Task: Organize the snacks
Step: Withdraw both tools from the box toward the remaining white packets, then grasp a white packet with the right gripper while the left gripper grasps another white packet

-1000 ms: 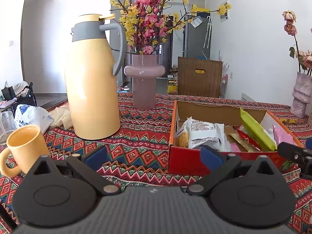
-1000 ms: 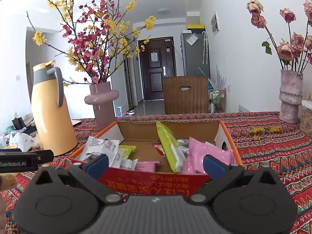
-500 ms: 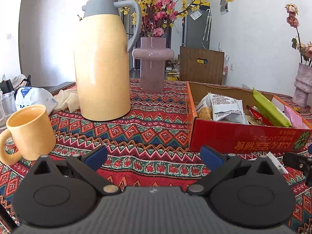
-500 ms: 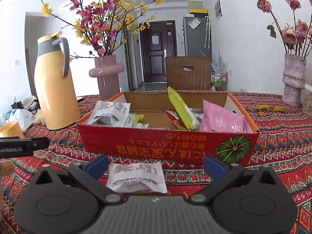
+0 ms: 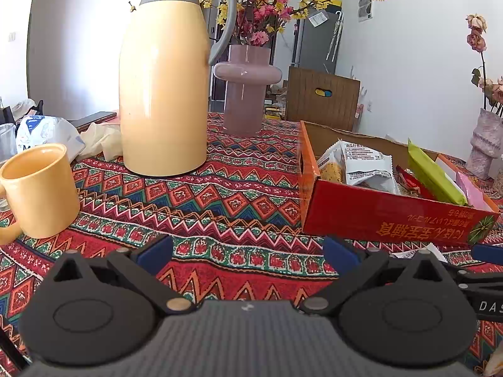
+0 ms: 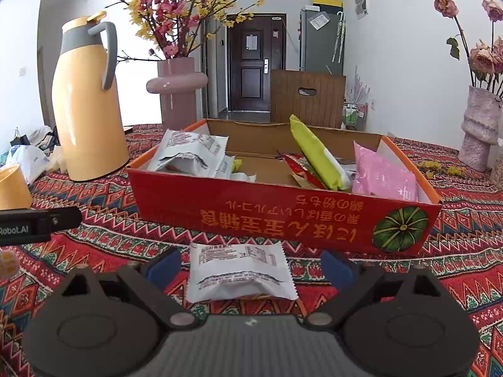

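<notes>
Right tongs (image 6: 250, 265) closing, snack packet (image 6: 240, 270) between

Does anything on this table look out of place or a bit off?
One white snack packet lies loose on the patterned tablecloth, in front of the red box rather than in it. The other packets are in the box, some leaning untidily; the green packet sticks up at a slant. Nothing looks spilled or torn.
</notes>
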